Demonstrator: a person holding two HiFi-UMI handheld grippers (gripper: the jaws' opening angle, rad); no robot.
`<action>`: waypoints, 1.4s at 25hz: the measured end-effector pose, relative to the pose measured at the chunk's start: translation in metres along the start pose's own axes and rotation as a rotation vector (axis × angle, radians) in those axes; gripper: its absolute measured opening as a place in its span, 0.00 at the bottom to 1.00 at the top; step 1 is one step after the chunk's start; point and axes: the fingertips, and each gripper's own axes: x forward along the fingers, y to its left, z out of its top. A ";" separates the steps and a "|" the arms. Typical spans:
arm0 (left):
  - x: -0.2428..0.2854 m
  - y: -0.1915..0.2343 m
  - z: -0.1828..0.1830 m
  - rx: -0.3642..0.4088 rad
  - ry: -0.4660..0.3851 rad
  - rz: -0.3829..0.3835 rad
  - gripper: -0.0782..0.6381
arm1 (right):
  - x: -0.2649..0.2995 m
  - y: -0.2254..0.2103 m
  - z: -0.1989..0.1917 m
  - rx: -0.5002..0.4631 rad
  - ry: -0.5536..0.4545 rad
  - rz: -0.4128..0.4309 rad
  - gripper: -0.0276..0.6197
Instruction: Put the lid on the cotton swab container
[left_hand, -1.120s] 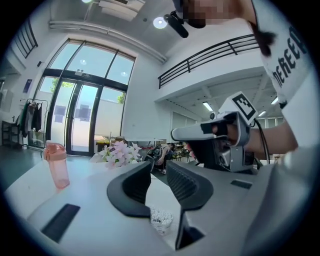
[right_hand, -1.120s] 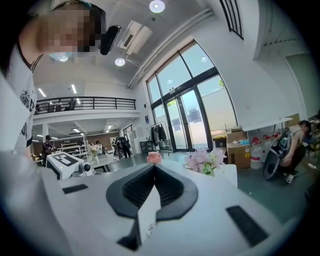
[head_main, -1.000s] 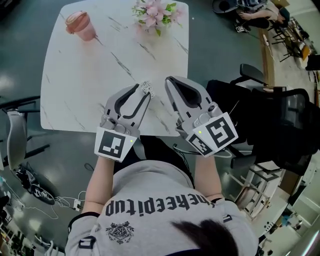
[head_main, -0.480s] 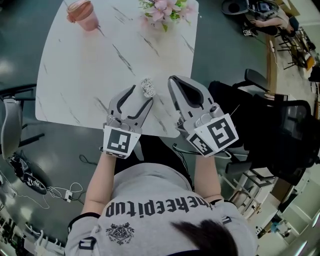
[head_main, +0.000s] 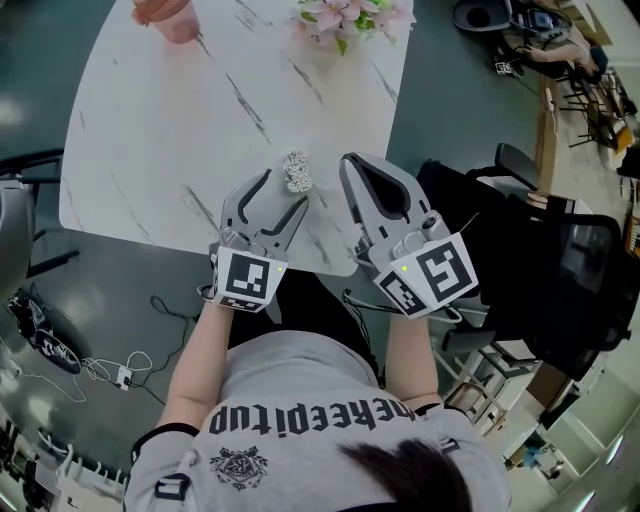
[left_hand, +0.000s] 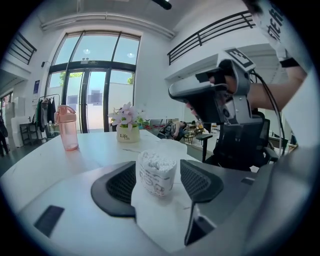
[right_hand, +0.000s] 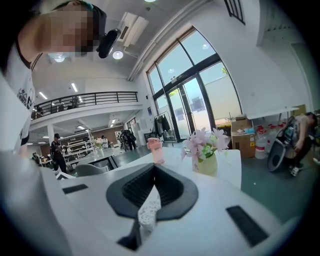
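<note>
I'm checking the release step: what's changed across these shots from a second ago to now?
The left gripper let go of the cotton swab container: its jaws have just been opening and now stand wide, with the container upright on the table between them. The right gripper stayed shut beside it; the container still has no lid.

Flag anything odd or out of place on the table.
Nothing is spilled or tipped. The cotton swab container stands upright near the person's side of the table, top open, and no lid shows in any view.
</note>
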 end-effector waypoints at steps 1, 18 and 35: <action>0.002 -0.001 -0.003 0.001 0.007 0.000 0.50 | 0.001 -0.001 -0.002 0.001 0.002 0.000 0.06; 0.020 -0.009 -0.025 0.012 0.078 0.022 0.50 | -0.004 -0.011 -0.018 0.019 0.028 -0.018 0.06; 0.024 -0.008 -0.028 0.035 0.119 0.032 0.45 | -0.002 -0.030 -0.039 0.019 0.076 -0.041 0.06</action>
